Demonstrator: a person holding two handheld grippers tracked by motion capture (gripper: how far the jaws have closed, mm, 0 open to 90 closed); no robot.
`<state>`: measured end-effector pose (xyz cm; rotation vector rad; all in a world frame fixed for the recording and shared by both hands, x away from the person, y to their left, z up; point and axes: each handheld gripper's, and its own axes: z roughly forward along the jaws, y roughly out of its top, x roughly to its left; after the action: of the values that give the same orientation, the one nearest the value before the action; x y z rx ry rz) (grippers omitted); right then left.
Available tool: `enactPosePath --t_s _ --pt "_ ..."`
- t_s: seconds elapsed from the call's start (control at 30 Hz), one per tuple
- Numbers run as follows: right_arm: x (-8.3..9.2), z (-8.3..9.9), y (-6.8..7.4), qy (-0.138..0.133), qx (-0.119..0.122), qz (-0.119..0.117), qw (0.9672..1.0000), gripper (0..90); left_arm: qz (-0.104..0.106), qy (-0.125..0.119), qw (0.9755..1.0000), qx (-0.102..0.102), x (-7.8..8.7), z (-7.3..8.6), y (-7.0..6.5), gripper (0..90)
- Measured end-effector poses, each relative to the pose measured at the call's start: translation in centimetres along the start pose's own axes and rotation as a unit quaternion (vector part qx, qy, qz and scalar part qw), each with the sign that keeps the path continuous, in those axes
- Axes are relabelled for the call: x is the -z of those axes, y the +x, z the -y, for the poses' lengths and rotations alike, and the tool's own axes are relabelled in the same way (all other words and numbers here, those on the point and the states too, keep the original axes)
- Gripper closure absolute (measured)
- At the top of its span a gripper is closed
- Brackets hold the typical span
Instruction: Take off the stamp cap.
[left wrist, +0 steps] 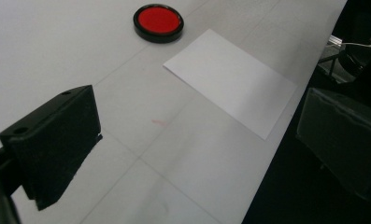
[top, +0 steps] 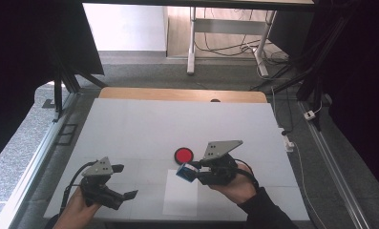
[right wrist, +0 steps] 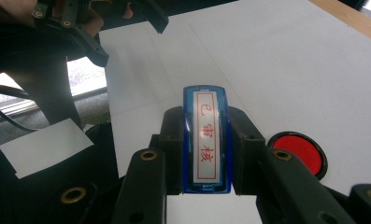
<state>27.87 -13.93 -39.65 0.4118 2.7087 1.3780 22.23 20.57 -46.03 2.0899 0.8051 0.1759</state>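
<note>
My right gripper (top: 193, 172) is shut on a blue stamp (top: 184, 171), held just above the upper right corner of a white paper sheet (top: 179, 195). Its two jaws clamp the sides of the stamp (right wrist: 206, 140), whose white face bears red characters. A round red ink pad (top: 183, 154) in a black case lies on the table just beyond the stamp. My left gripper (top: 126, 181) stands open near the front left of the table, with nothing between its jaws. Ahead of the left gripper (left wrist: 197, 140) lie the paper sheet (left wrist: 232, 81) and the ink pad (left wrist: 158, 22).
A white mat (top: 144, 124) covers the table, with a wooden edge (top: 177, 94) at the far side. Dark frames and curtains flank both sides. Desk legs and cables stand on the floor beyond. The right gripper view shows the left gripper (right wrist: 127, 35) farther off, beyond the stamp.
</note>
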Motion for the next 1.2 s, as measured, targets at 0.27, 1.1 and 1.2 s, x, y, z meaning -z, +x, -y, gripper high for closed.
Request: enactPosePath --t_s 0.27,1.1,1.2 --pt "0.3 -0.1 0.0 -0.005 0.003 0.001 1.0 71.0 0.021 0.013 0.9991 -0.033 -1.5 -1.5 -0.6 0.0" --pt "1.0 -1.1 0.6 -0.019 0.027 -0.028 0.9991 71.0 0.127 0.005 0.9853 -0.114 -7.1 -6.9 -1.7 0.0" --pt "1.0 -1.2 0.6 -0.017 0.032 -0.031 0.9989 71.0 0.133 0.007 0.984 -0.118 -7.5 -7.4 -1.8 0.0"
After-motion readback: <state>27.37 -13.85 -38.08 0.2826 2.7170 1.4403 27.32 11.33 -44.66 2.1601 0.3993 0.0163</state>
